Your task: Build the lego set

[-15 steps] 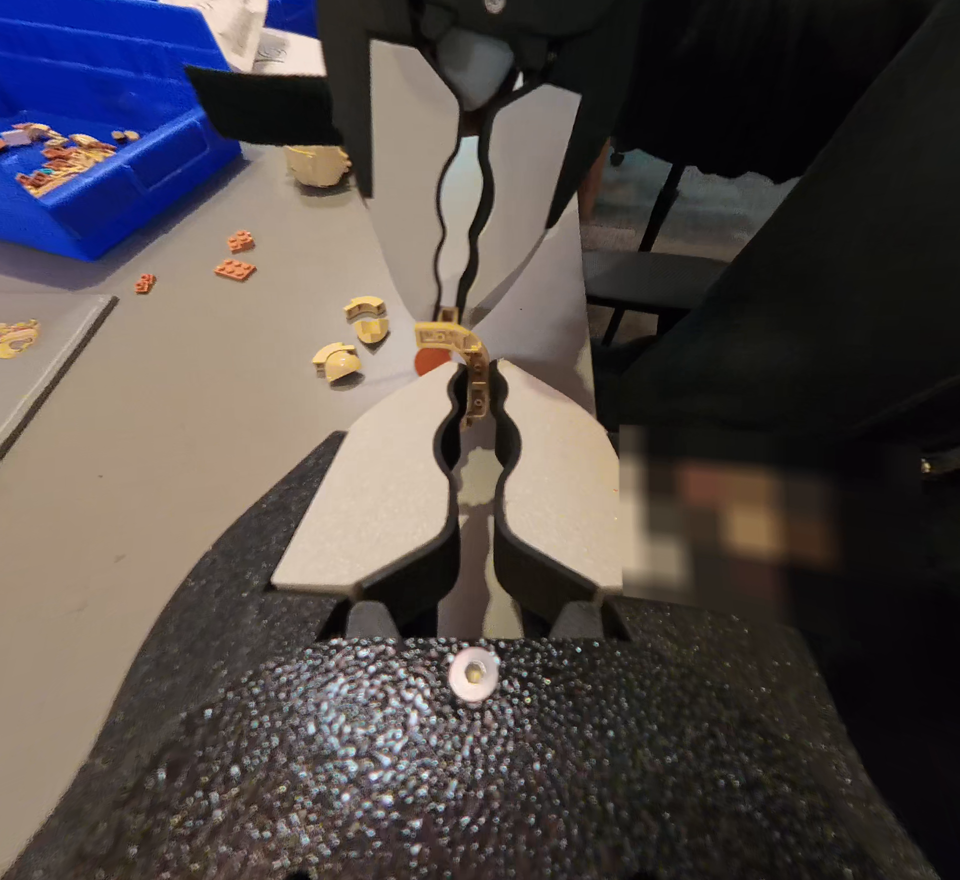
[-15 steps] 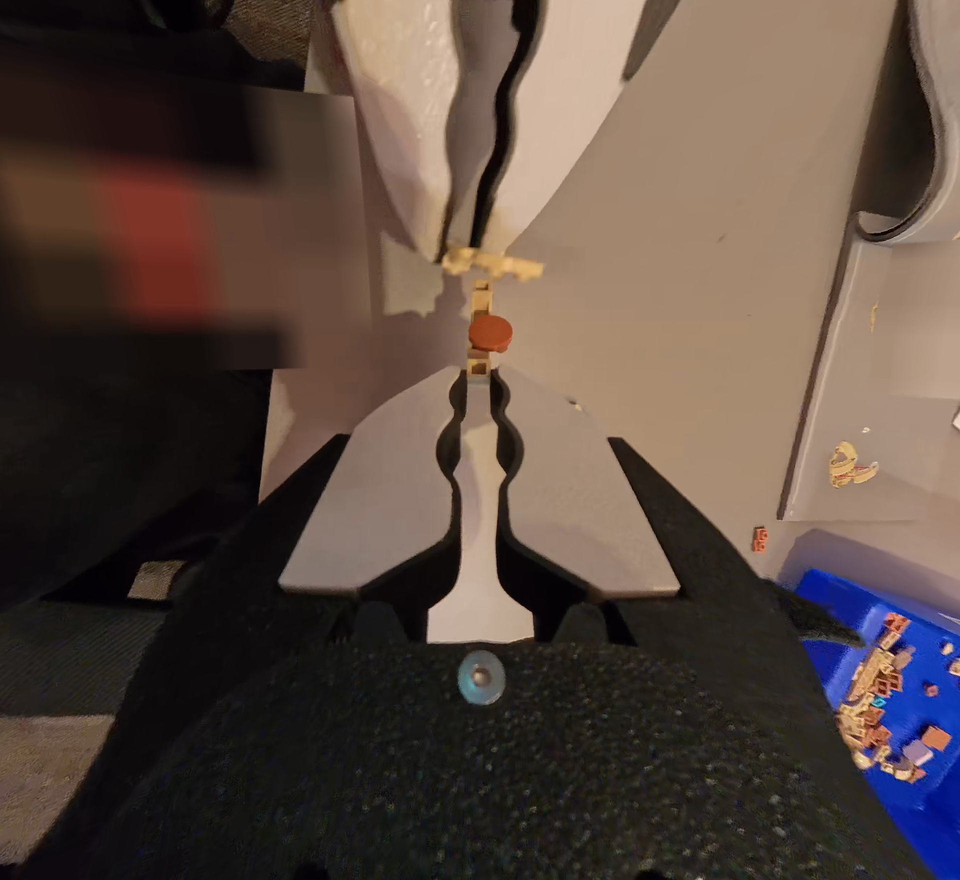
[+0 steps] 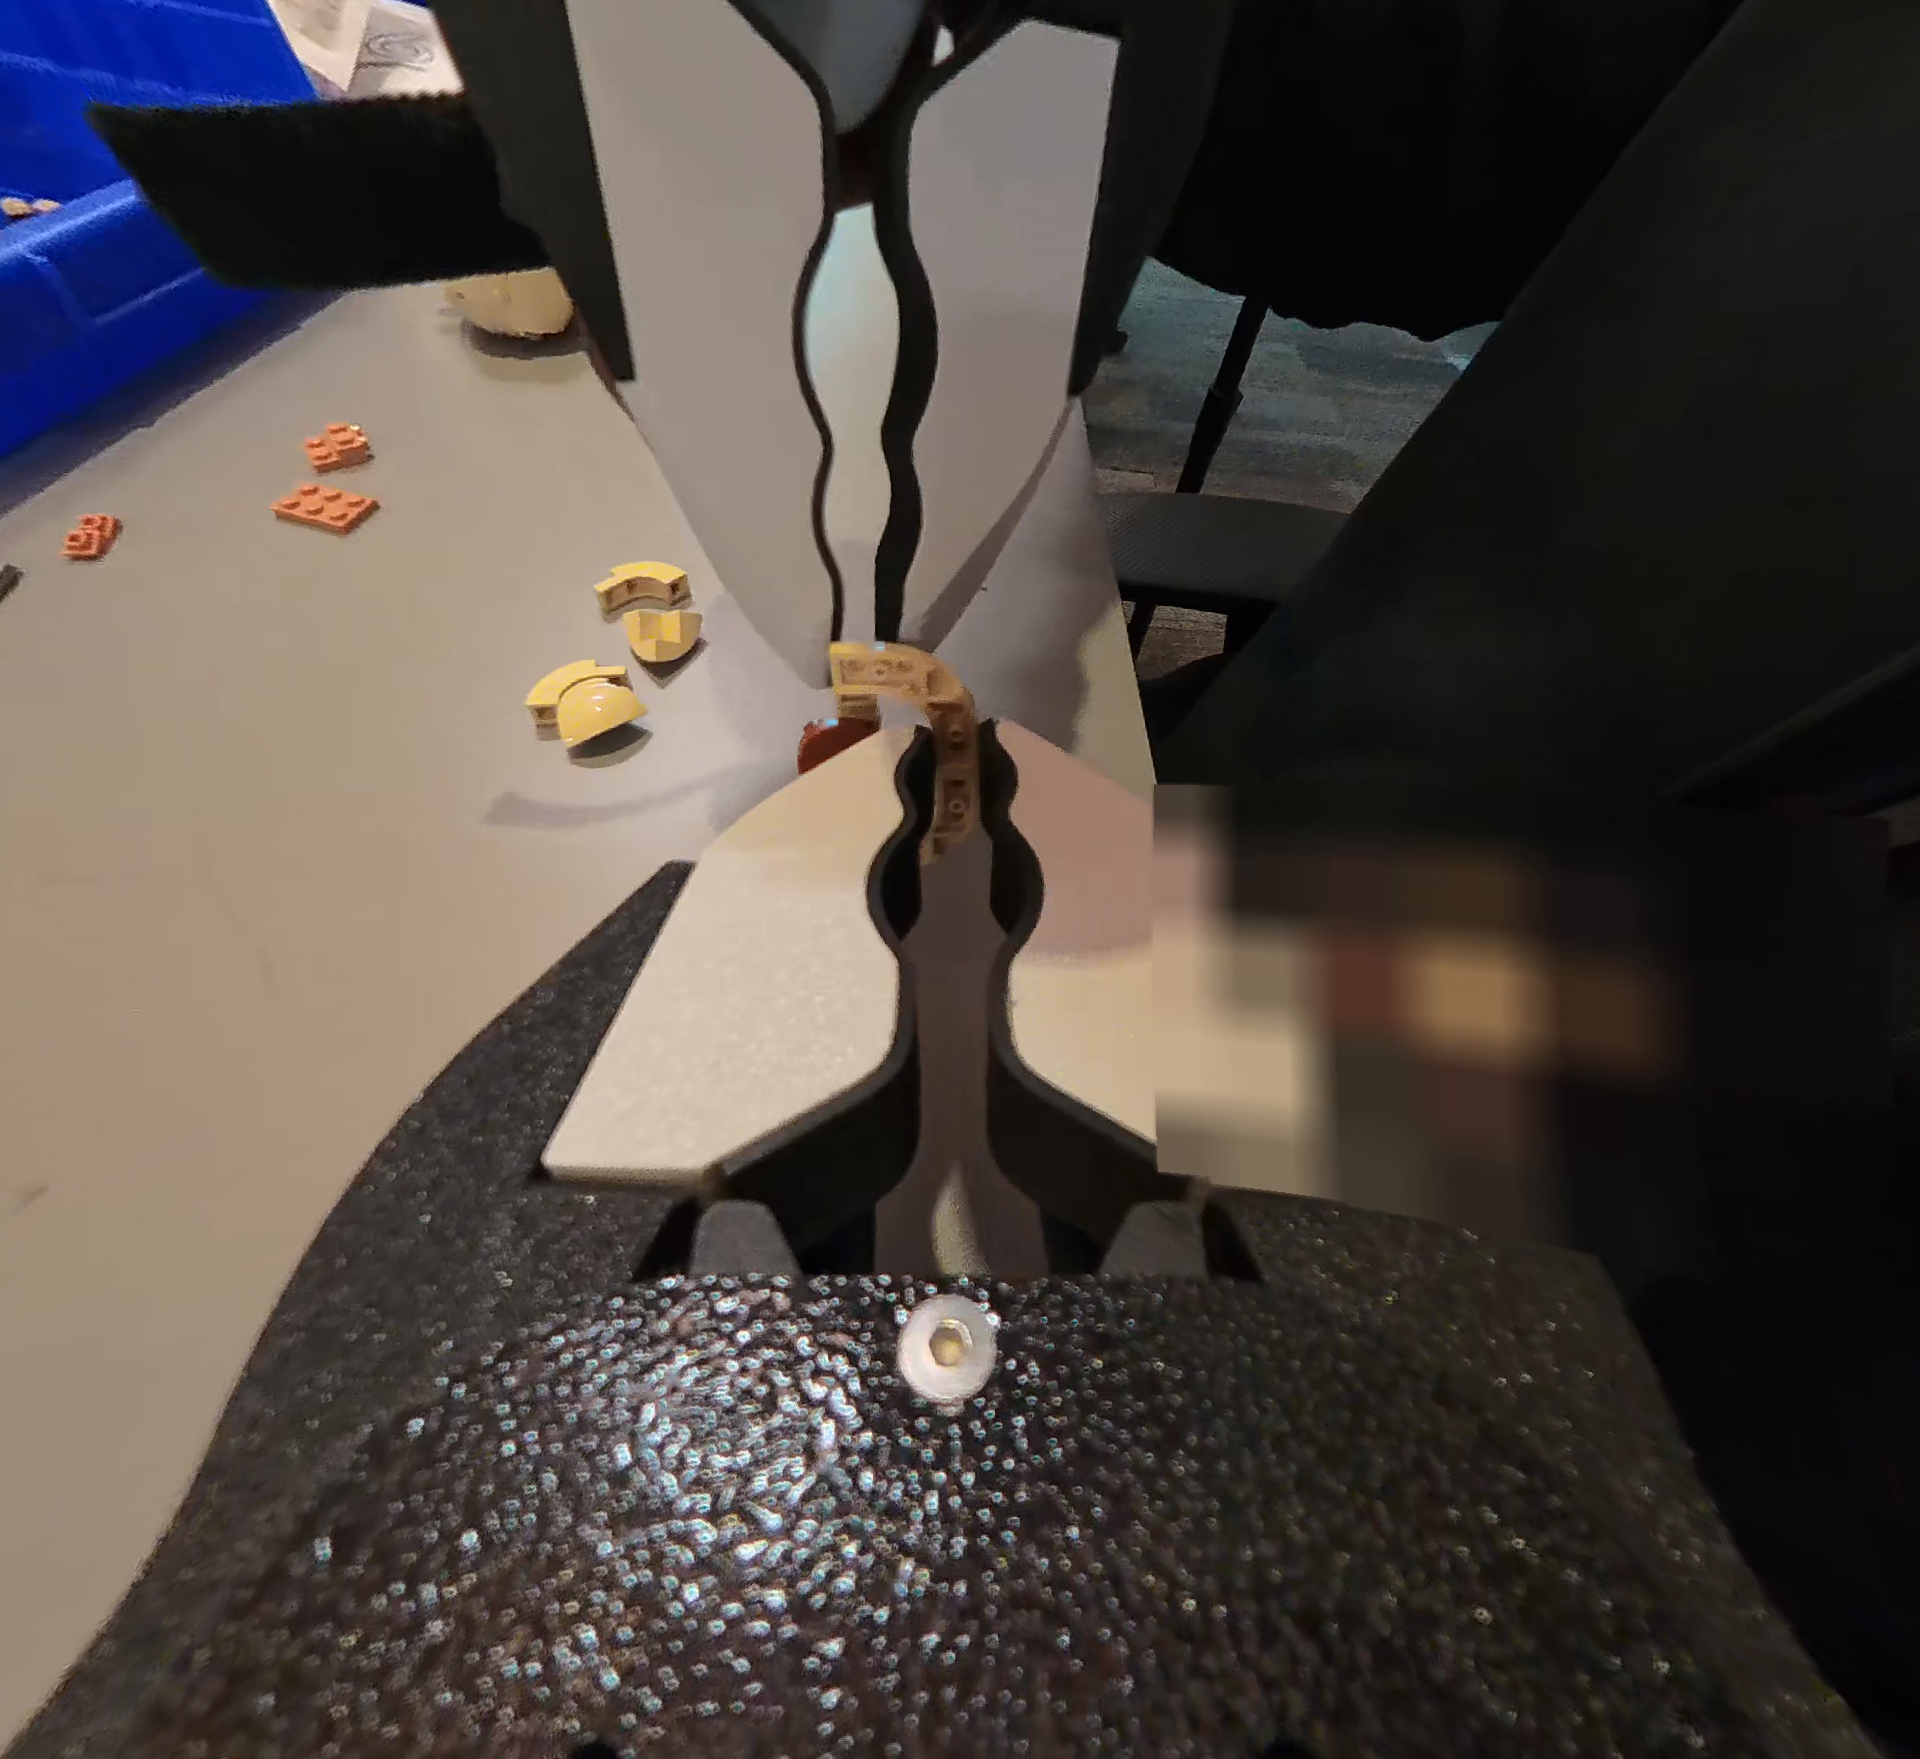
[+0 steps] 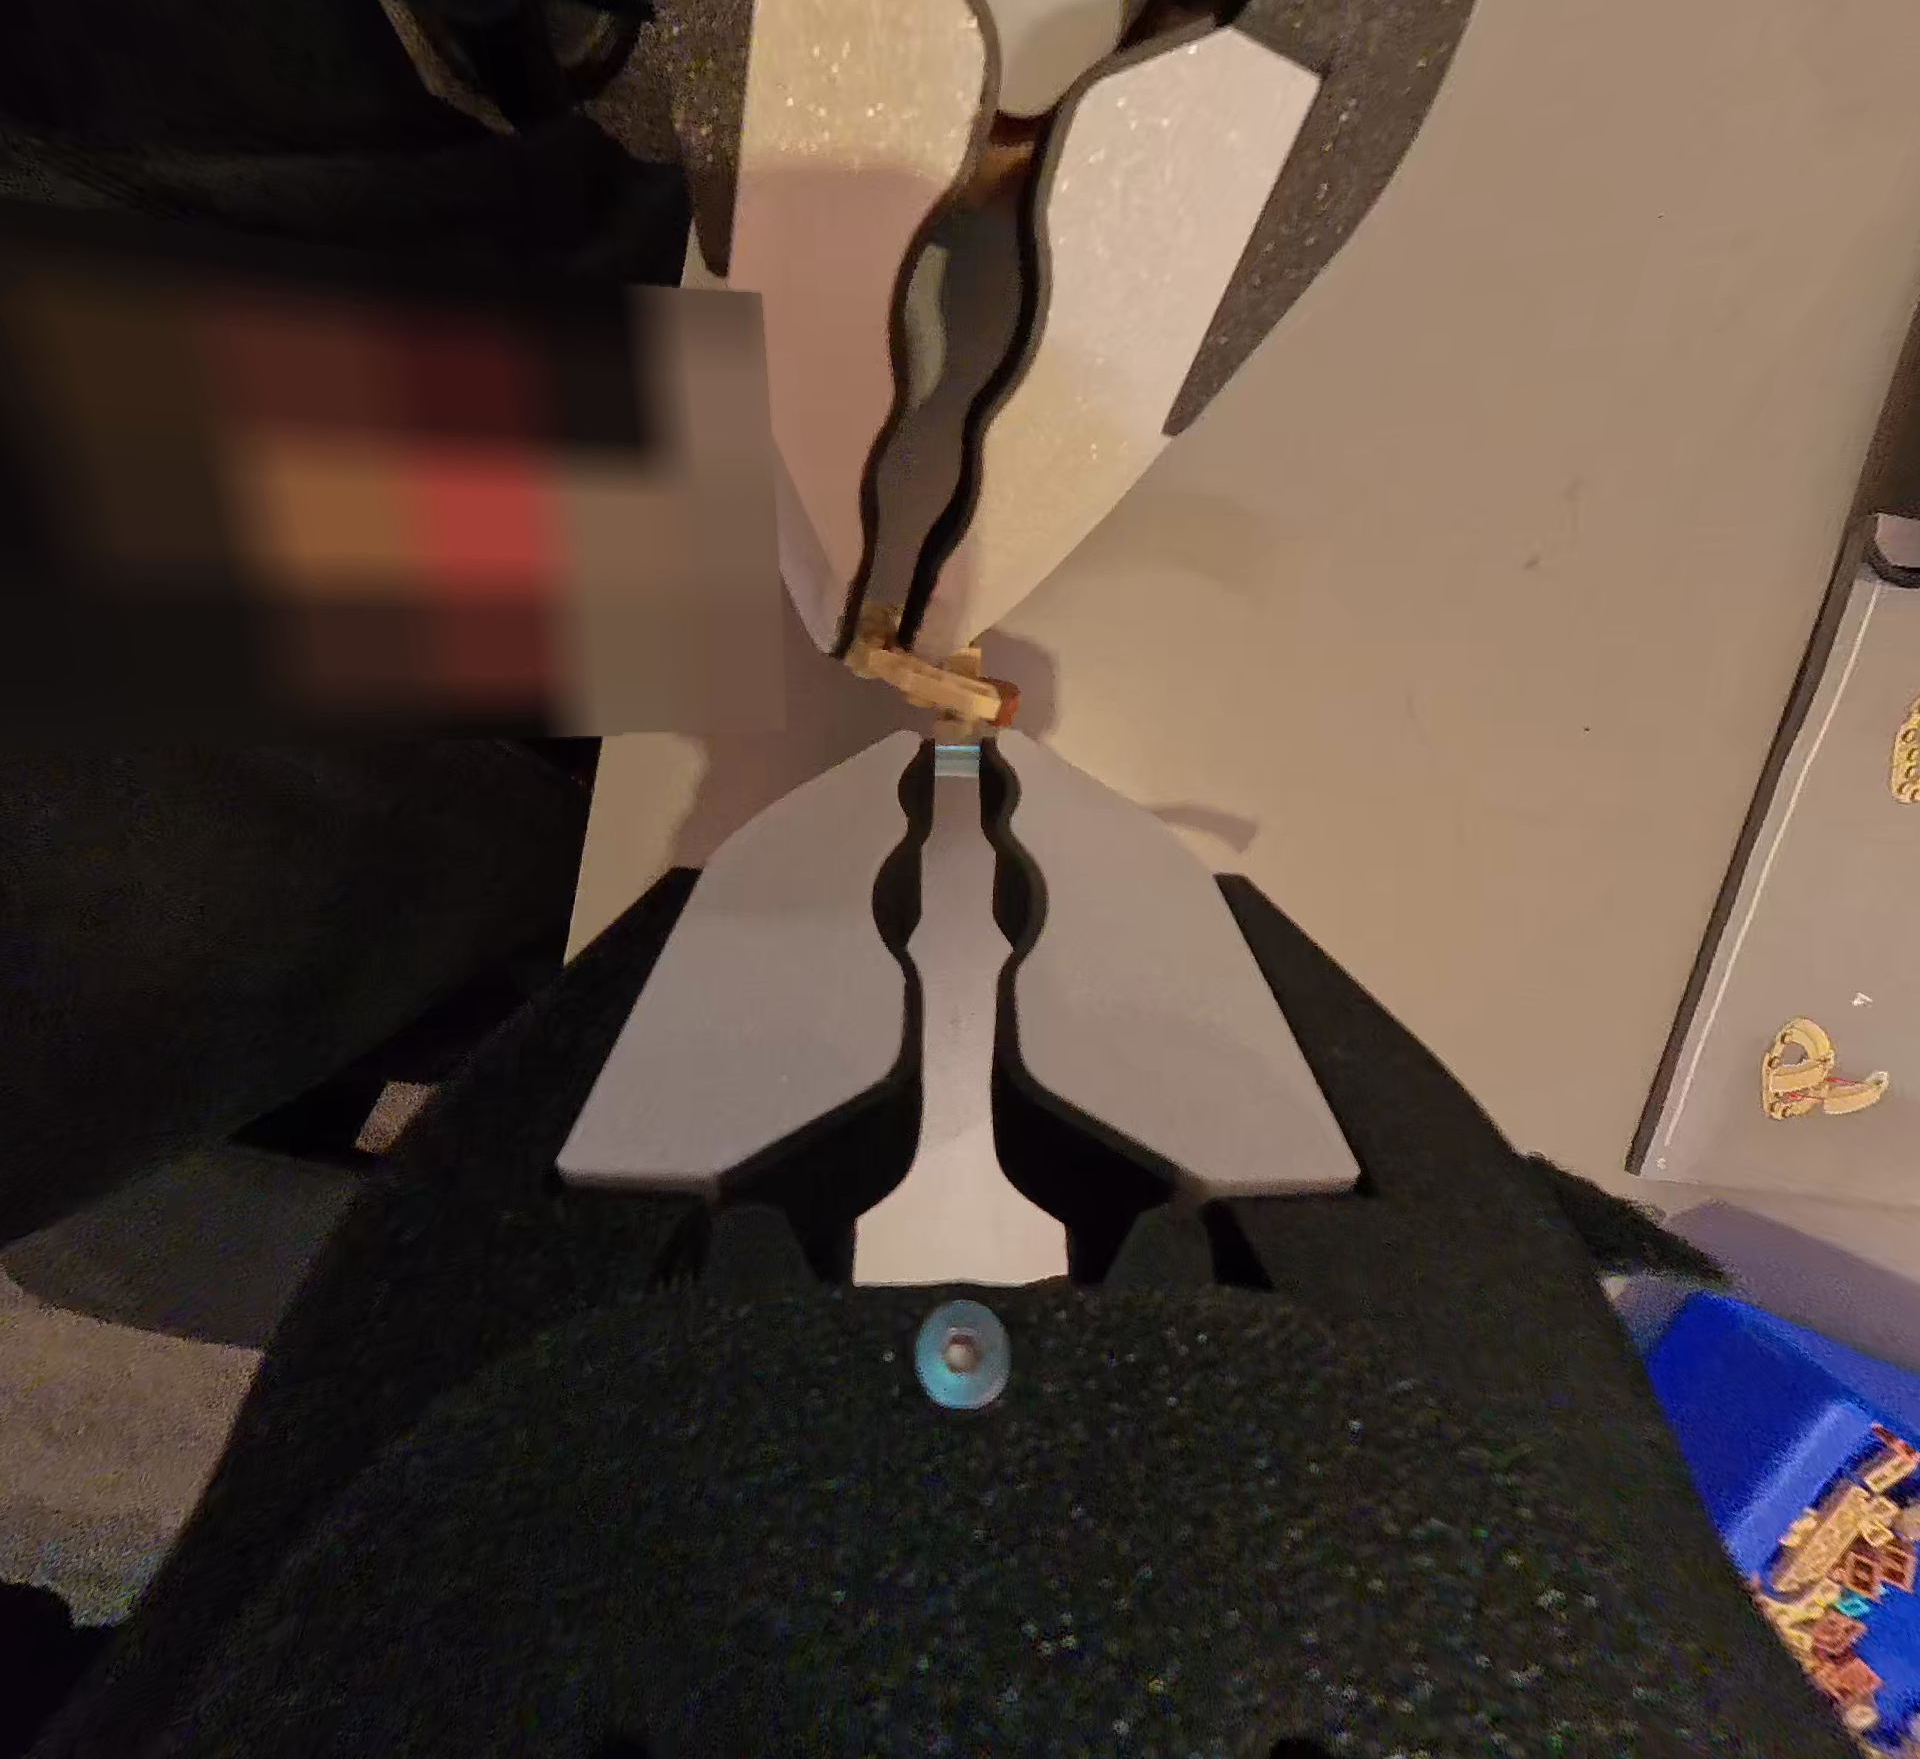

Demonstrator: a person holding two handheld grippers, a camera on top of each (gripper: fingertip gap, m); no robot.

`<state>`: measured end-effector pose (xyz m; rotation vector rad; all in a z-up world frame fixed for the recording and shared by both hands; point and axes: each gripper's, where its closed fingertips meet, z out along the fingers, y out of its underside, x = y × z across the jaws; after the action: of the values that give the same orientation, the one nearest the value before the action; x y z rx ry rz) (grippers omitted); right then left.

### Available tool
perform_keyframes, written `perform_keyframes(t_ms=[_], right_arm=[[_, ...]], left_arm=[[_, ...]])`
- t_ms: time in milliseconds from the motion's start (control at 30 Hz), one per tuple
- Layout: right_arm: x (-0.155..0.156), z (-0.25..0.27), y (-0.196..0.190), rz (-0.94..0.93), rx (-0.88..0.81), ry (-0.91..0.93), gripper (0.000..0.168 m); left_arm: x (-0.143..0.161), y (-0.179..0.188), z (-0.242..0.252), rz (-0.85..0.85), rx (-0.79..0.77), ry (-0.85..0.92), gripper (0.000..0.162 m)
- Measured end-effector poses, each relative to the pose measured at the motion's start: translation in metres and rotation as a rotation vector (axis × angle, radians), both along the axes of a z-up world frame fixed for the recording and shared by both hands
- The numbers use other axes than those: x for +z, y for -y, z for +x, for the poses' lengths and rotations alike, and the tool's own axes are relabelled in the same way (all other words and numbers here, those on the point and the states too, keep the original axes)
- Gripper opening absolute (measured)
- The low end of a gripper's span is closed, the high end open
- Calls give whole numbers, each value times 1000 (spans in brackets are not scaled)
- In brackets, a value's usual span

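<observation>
My left gripper (image 3: pixel 951 748) is shut on a tan curved lego piece (image 3: pixel 954 764) and holds it above the grey table (image 3: pixel 260 878). My right gripper (image 4: pixel 956 751) is shut on a small tan piece with a reddish-brown round tile (image 4: pixel 977 703). The two grippers meet tip to tip, and the held pieces touch. The right gripper (image 3: pixel 862 644) comes down from the top of the left wrist view, with the round tile (image 3: pixel 821 741) below it. The left gripper (image 4: pixel 878 634) and its tan piece (image 4: pixel 914 670) show at the top of the right wrist view.
Tan curved pieces (image 3: pixel 644 608) (image 3: pixel 582 701) and orange-brown plates (image 3: pixel 324 504) lie on the table to the left. Blue bins (image 3: pixel 104 151) with loose pieces stand behind them. A grey mat (image 4: pixel 1766 878) holds small tan assemblies (image 4: pixel 1818 1081). The table edge and a dark chair are at the right. Less than 4 cm separates the two grippers' tips.
The two grippers have closed the gap between them. The tan curved piece has tilted and now touches the piece with the round tile, which was apart from it before.
</observation>
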<state>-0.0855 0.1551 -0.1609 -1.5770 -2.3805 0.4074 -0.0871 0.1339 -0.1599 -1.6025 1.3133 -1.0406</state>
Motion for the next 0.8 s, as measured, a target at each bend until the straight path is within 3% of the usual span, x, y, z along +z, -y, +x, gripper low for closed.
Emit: perform_keyframes(t_ms=[433,800], right_arm=[[9,-10,-5,-117,-109,-211,8],[6,-7,-1,-115,-91,-284,8]], left_arm=[[2,-5,-5,39,24,7,8],[-3,-2,-1,88,7,-33,8]])
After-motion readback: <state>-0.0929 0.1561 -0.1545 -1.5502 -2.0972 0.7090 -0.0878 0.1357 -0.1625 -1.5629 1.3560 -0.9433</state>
